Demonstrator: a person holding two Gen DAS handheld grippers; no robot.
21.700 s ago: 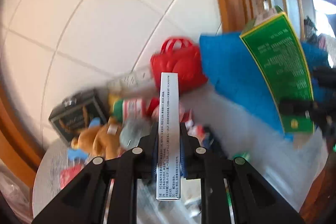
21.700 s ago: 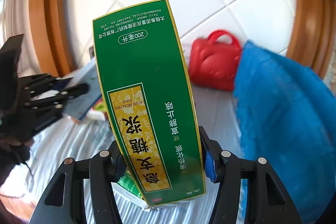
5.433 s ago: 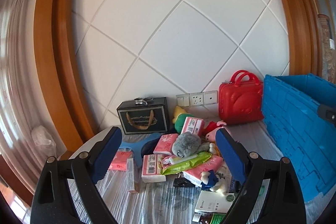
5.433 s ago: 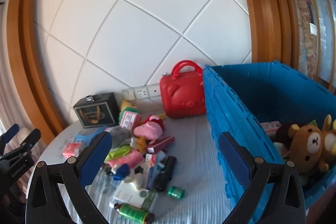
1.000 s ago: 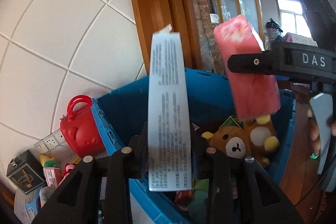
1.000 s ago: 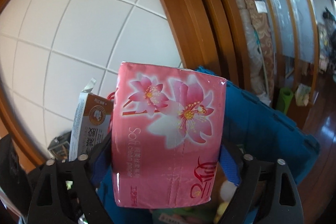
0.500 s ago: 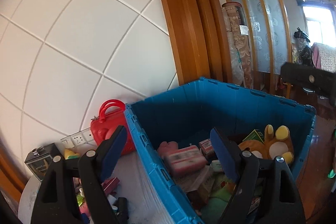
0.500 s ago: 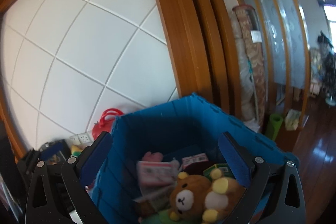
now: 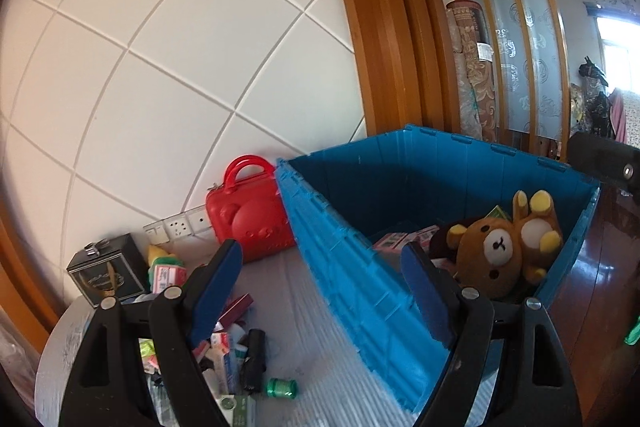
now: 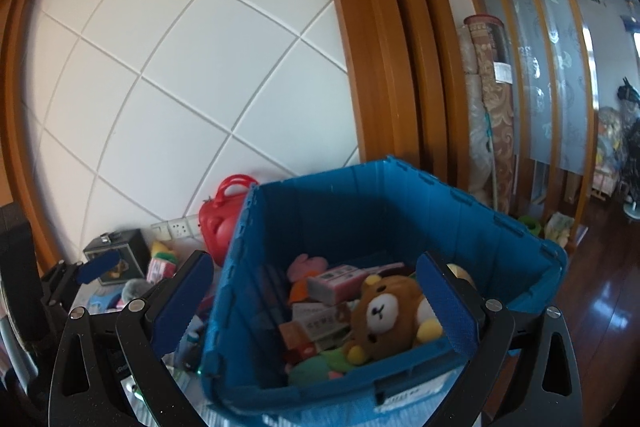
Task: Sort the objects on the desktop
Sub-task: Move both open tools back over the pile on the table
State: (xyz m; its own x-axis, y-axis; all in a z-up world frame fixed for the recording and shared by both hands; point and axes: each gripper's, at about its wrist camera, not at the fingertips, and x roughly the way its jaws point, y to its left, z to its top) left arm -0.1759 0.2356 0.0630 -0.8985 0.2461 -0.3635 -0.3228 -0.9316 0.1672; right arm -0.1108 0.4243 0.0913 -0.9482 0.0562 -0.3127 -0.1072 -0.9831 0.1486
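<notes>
Both tools gape wide, empty: left tool [image 9: 322, 289], right tool [image 10: 312, 297]. Bin [image 10: 400, 211] centre frame, loose items [image 9: 240, 343] lower left on desk [image 9: 288, 307]. Risk: reaching back clips the bin wall.

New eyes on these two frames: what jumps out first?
The big blue crate fills the middle of both views, with a brown teddy bear lying on top of boxes inside it. Left of the crate, a red bear-faced case stands against the white wall. Both the left hand-held gripper and the right hand-held gripper are open, holding nothing.
</notes>
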